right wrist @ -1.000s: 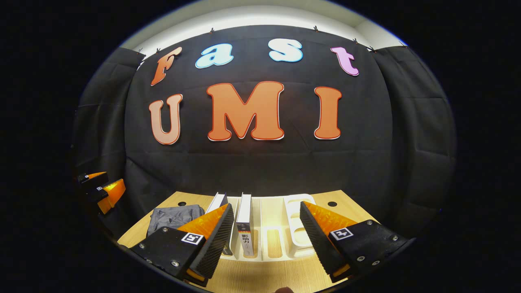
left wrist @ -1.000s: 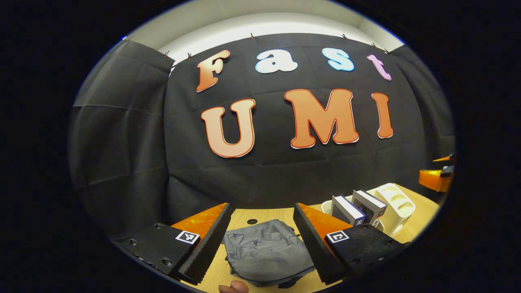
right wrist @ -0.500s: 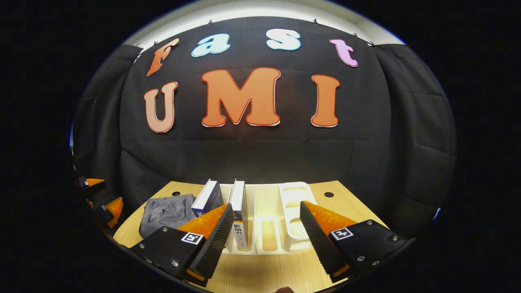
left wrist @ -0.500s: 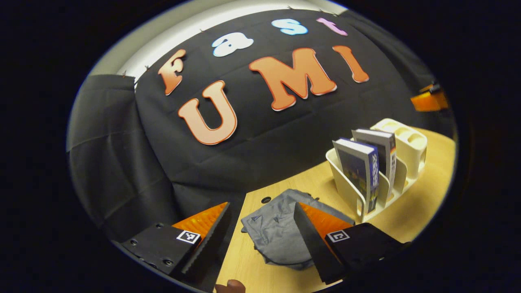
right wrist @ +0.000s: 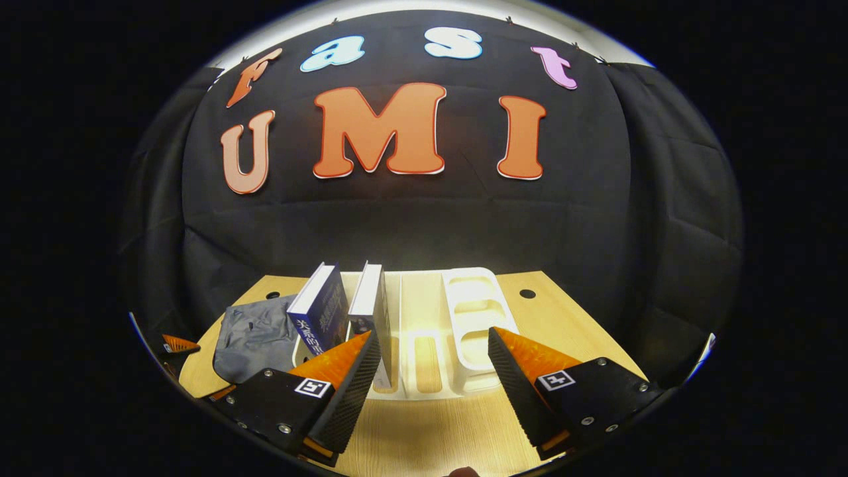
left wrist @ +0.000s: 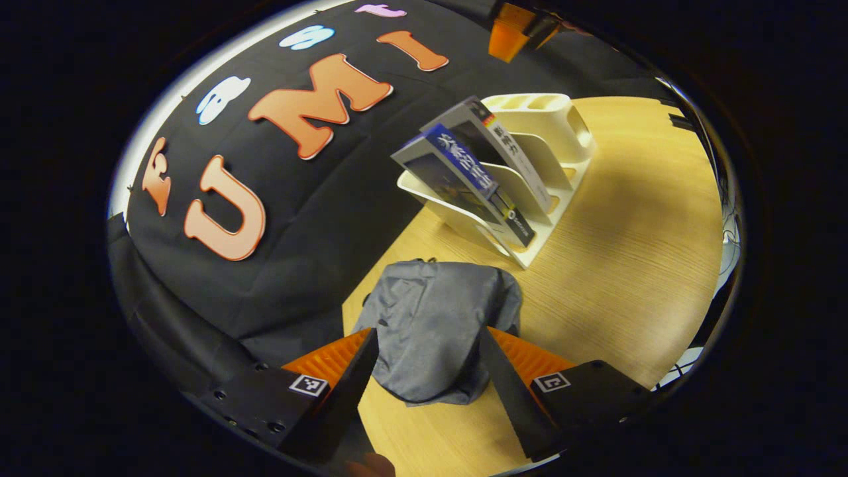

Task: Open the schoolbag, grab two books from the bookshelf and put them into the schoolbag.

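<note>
Left gripper hangs over the grey schoolbag, jaws spread wide, nothing between them; the bag lies flat and slumped on the wooden table, near the table's edge by the black cloth wall. Right gripper is also wide open and empty, facing the white bookshelf with two books in its left slots: a blue-covered book leaning left and a second book upright just beside it. In the left gripper view the same blue-spined book and its neighbour lean in the rack, well apart from the bag. Step in hand looks like opening the bag, not yet done. Zipper pull is too small to pick out, possibly along the far top edge, so the left gripper should come down on the top seam, pinch one fabric layer only, and lift so the mouth gapes toward the rack. The soft fabric will likely slide, so a pin with the other gripper may help. Nothing lies between bag and rack; the table edge is close behind the bag. Empty pen cups sit right of the books.
</note>
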### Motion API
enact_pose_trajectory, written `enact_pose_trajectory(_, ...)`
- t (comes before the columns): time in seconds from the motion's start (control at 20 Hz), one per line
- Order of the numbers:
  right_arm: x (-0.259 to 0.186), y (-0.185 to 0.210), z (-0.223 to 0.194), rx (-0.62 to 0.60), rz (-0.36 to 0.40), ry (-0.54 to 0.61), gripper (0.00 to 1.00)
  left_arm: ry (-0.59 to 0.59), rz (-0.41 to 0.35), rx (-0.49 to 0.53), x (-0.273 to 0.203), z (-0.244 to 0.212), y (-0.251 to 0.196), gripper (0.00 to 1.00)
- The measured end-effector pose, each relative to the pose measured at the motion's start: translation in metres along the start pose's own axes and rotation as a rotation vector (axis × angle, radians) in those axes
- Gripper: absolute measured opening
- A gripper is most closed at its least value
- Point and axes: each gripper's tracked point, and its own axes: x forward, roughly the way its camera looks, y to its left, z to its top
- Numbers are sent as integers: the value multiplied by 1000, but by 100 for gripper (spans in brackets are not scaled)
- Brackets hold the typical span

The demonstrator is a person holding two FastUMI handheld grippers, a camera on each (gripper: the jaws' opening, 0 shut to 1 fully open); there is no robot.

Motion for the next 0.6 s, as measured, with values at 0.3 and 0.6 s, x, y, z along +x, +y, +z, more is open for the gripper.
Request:
enact_pose_trajectory(0.3,9,-9,-28,-1,-23,87,98,57,-20,74,42,-23,-13,96)
enact_pose_trajectory(0.6,13,-9,-36,-21,-27,114,98,201,-125,80,82,-65,-24,96)
